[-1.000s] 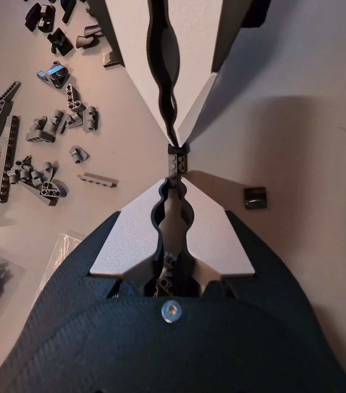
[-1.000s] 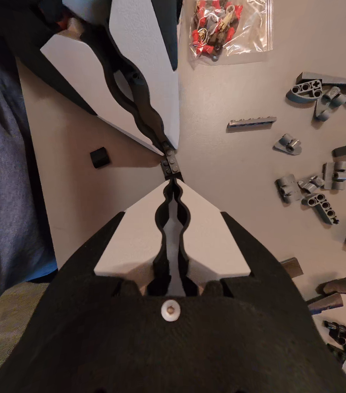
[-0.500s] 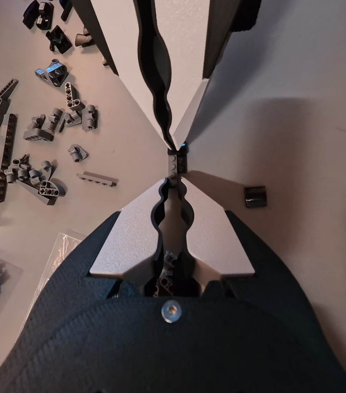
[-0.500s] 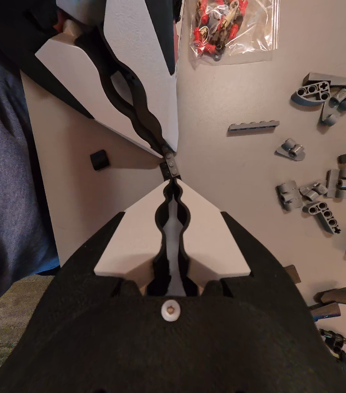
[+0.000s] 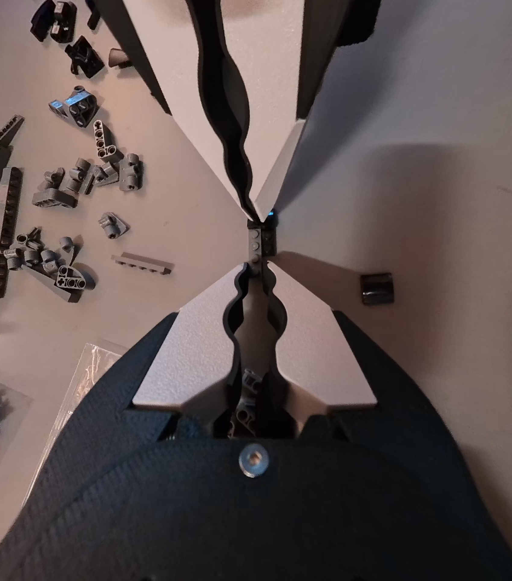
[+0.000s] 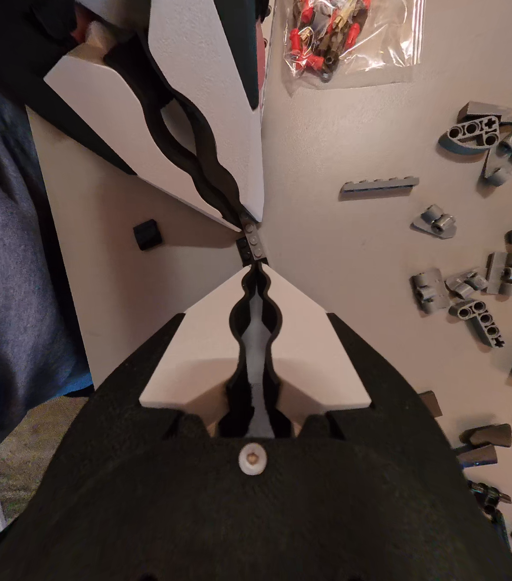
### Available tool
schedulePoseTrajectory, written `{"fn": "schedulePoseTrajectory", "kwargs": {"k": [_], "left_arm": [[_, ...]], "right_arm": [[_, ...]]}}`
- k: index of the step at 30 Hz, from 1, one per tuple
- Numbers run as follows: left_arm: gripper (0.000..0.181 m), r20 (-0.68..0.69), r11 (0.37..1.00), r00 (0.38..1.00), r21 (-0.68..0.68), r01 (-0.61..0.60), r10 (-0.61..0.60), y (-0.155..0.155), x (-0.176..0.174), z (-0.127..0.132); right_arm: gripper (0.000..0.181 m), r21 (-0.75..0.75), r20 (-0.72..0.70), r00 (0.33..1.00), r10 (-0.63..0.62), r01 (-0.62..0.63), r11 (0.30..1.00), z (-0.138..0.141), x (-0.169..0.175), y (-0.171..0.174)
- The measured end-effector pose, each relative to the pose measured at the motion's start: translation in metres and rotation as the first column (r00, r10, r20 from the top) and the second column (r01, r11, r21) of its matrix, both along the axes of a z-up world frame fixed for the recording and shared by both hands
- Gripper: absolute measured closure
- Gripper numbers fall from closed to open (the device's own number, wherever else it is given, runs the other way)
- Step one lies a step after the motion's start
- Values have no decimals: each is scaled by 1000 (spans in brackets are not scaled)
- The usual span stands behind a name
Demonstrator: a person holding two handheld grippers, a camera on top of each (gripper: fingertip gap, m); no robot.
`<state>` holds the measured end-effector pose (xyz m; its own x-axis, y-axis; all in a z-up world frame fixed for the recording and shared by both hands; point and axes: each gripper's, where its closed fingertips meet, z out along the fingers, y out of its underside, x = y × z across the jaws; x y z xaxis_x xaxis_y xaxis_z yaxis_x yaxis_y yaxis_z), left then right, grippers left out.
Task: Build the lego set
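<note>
Your right gripper (image 6: 256,267) has swung a little: the loose grey pieces (image 6: 456,292) to its right now sit lower and farther right in its view than a second ago. In the left wrist view, the right gripper (image 5: 259,217) opposite your left gripper (image 5: 258,270) has shifted slightly leftward, its fingers leaning more.

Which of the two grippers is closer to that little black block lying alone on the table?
Hard to call: left gripper and right gripper meet tip to tip on one small brick assembly, beside the black block.
</note>
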<state>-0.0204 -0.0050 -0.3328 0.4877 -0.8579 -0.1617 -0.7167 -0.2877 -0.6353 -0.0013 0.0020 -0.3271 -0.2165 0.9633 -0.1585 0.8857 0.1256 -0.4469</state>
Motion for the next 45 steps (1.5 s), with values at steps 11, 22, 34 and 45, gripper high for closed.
{"fn": "schedulePoseTrajectory", "kwargs": {"k": [11,22,34,45], "left_arm": [[175,4,1000,1000,11,-1,1,-1,0,0],[175,1,999,1000,34,-5,5,-2,-1,0],[176,86,999,996,34,-13,10,-3,-1,15],[181,45,999,999,42,-25,23,0,3,5]], "right_arm": [[181,68,55,998,26,-30,997,-1,1,0],[181,60,86,996,22,-27,998,-3,1,0],[181,80,61,997,-36,32,996,-2,-1,4],[181,62,99,995,-29,23,998,-2,-2,1]]}}
